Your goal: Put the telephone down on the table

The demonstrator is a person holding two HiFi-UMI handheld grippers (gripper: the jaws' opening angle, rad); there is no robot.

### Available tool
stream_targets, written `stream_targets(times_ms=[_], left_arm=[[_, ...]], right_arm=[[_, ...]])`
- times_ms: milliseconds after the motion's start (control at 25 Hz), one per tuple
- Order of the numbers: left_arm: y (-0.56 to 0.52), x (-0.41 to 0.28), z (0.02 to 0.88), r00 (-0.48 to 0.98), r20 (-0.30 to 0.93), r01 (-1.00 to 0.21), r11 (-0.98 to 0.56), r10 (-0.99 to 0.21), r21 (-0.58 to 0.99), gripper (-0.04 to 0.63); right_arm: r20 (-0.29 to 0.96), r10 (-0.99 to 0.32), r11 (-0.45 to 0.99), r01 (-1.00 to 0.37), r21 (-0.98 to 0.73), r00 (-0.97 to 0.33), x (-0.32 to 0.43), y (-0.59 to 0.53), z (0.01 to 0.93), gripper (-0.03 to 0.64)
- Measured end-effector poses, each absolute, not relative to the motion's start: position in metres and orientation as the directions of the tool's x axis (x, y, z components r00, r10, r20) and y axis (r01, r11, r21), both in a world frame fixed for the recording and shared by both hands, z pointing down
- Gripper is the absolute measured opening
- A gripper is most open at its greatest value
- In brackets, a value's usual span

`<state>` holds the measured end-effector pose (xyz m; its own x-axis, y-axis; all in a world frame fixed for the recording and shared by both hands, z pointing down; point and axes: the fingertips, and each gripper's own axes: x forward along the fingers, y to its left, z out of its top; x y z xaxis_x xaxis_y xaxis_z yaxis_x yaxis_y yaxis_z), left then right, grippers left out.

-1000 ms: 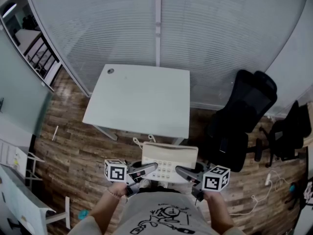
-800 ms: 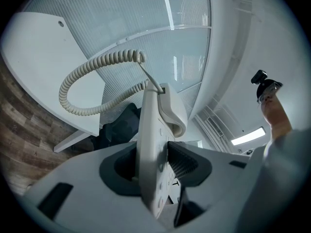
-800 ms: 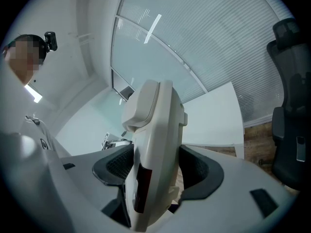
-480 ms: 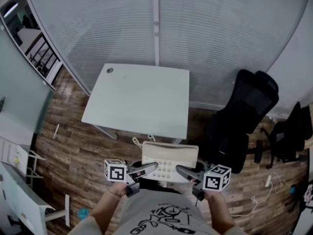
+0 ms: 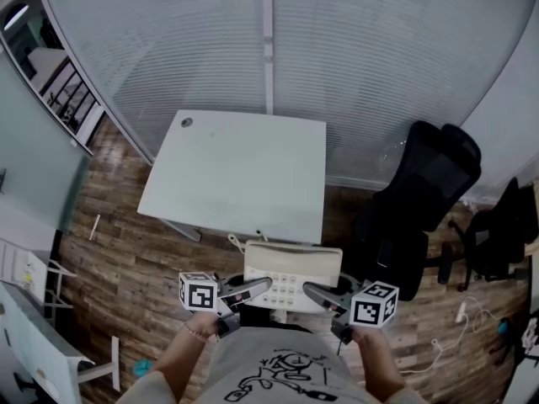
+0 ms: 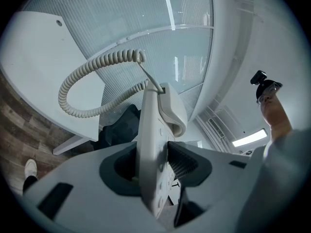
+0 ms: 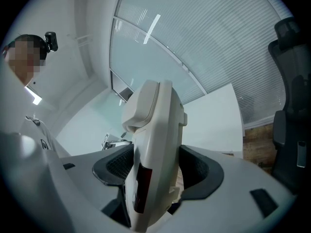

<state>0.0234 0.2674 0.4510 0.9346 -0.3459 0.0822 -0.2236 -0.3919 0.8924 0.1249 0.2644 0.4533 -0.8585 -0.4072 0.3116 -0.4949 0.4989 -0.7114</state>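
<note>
A cream desk telephone (image 5: 290,278) with a keypad hangs in the air just in front of the person, short of the white table (image 5: 238,175). My left gripper (image 5: 263,285) is shut on the telephone's left edge (image 6: 150,149), and its coiled cord (image 6: 87,91) loops out above the jaws. My right gripper (image 5: 310,292) is shut on the right side of the telephone (image 7: 155,149); the handset (image 7: 141,108) rests on top. Both grippers point toward the table, whose near edge lies just beyond the telephone.
The table stands against a wall of glass with blinds (image 5: 278,40). A black office chair (image 5: 417,200) stands to the table's right, a second one (image 5: 497,234) farther right. Wooden floor (image 5: 126,259) surrounds the table; white furniture (image 5: 34,326) is at the left.
The table's near edge has come slightly closer to the telephone as the person carries it forward. Both grips are unchanged.
</note>
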Motion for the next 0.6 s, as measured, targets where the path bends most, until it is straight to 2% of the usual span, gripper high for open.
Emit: stream_targets(times_ms=[600], left_arm=[[0.204, -0.015, 0.456, 0.939, 0.084, -0.218, -0.388, -0.333, 0.895, 0.163]], right_arm=[[0.324, -0.413, 0.483, -0.506, -0.715, -0.852, 0.086, 0.201, 0.458, 0.305]])
